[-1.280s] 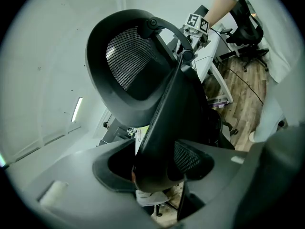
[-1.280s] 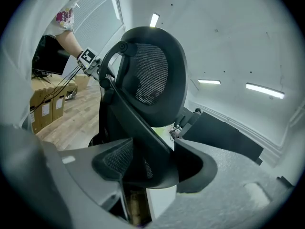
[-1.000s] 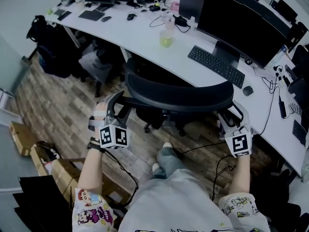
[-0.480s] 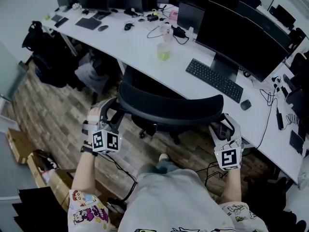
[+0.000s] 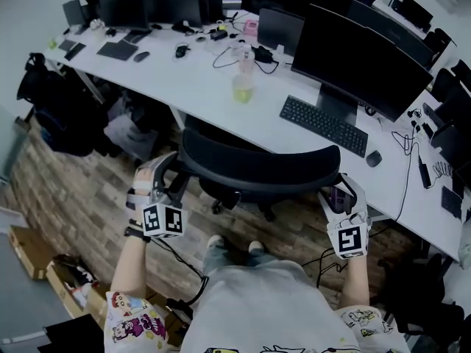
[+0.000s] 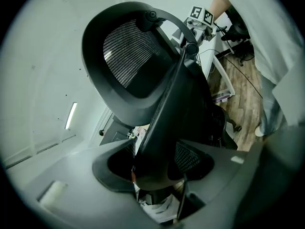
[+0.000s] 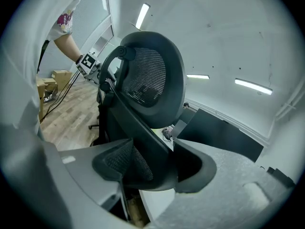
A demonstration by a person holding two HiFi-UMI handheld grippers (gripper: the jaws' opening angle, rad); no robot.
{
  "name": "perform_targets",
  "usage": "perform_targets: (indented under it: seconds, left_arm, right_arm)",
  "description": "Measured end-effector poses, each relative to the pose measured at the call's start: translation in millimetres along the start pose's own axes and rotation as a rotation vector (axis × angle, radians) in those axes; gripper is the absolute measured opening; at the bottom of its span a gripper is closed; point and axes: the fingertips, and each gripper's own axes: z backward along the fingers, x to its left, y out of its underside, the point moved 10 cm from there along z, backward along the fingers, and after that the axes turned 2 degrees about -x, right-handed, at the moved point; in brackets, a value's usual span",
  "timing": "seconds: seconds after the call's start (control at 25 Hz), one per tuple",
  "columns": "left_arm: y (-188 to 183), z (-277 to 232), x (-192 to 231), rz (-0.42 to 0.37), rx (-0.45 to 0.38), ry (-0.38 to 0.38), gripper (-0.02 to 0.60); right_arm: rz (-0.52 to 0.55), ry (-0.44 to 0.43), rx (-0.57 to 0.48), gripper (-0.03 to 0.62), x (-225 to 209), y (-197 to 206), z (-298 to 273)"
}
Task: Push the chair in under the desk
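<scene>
Rolled nearer the white surface than a second ago, with the feet stepped in behind: the chair, seat now partly hidden by the surface's edge. Black, with a curved mesh back turned toward the person. Clenched on that back's two ends: left tongs and right tongs. Ahead on top: keyboard, monitor, yellow-green bottle. Off to the left, on the floor, a dark backpack.

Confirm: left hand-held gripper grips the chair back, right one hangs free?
Wrong on the right one: the right gripper view shows the right hand-held gripper also gripping the chair back. The left hand-held gripper grips it as stated.
</scene>
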Motion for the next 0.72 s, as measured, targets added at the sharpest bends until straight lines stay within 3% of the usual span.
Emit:
perform_targets:
  seconds: [0.52,0.72]
  left_arm:
    - [55,-59,49,-0.046,-0.123,0.049,0.258]
    - [69,-81,65,-0.067,-0.154,0.067,0.258]
  right_arm:
    - [-0.027,0.125,0.101,0.259,24,-30,-47]
    - [-0.039,0.159,0.096,0.258,30,-37,-61]
